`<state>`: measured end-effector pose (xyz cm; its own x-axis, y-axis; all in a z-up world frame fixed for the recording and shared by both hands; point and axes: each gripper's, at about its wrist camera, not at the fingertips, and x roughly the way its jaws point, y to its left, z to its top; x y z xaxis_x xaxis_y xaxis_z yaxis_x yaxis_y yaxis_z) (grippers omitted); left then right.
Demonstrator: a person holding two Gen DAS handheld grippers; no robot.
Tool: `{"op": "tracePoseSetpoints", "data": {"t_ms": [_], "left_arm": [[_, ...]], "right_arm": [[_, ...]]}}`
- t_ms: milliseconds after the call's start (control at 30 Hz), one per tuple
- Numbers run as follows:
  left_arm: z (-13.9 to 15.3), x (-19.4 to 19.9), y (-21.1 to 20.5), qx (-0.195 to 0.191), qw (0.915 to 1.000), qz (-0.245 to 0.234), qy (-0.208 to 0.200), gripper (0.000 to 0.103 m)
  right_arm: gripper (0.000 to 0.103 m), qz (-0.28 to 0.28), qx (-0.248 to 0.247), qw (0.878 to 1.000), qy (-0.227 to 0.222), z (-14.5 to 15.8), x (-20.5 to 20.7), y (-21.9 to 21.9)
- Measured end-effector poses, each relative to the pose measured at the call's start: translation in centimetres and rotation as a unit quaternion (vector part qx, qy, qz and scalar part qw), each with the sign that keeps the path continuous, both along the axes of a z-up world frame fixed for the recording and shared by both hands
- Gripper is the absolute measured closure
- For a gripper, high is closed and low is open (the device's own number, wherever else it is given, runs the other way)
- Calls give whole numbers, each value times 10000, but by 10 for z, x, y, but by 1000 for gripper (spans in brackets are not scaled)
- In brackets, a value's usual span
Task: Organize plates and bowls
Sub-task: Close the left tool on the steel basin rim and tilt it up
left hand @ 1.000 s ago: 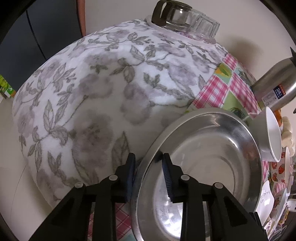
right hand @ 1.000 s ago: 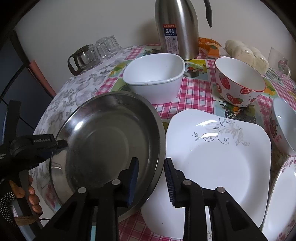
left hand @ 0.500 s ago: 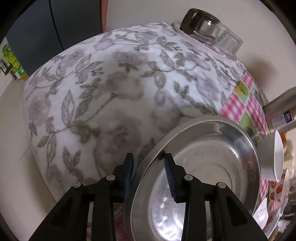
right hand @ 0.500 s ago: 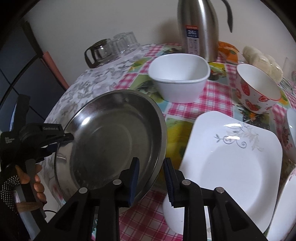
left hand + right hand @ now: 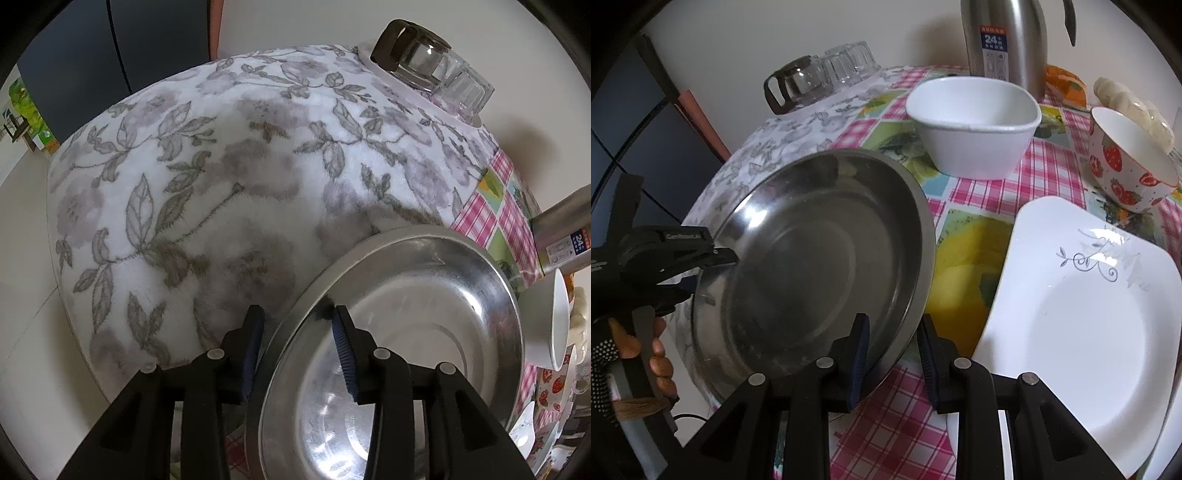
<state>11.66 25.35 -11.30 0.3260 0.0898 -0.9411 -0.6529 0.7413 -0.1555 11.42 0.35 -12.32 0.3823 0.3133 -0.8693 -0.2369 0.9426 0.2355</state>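
Observation:
A wide steel basin (image 5: 812,258) is held tilted above the table's left part. My left gripper (image 5: 297,347) straddles its left rim, shut on it; the basin fills the lower right of the left wrist view (image 5: 399,350). My right gripper (image 5: 894,354) straddles the basin's right rim and is shut on it. The left gripper also shows at the left of the right wrist view (image 5: 701,258). A white square plate (image 5: 1078,325) lies to the right. A white square bowl (image 5: 975,125) and a strawberry bowl (image 5: 1126,158) stand behind.
A floral cloth (image 5: 221,184) covers the table's left part, a pink checked cloth (image 5: 1049,170) the right. Upturned glasses and a glass jug (image 5: 820,77) stand at the back left. A steel thermos (image 5: 1004,40) stands at the back. More dishes (image 5: 546,406) crowd the far right.
Both grippers have carried the steel basin leftward, off the white plate and over the floral cloth. More checked cloth now shows between basin and plate.

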Motion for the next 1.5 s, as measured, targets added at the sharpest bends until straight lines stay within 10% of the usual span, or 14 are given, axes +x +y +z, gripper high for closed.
{"op": "tracePoseSetpoints", "data": {"t_ms": [1500], "left_arm": [[57,-14,-27,-340,9907,-380,-1259,67]], "right_arm": [[82,-68,233,9947,-1001,70,-18,-32]]}}
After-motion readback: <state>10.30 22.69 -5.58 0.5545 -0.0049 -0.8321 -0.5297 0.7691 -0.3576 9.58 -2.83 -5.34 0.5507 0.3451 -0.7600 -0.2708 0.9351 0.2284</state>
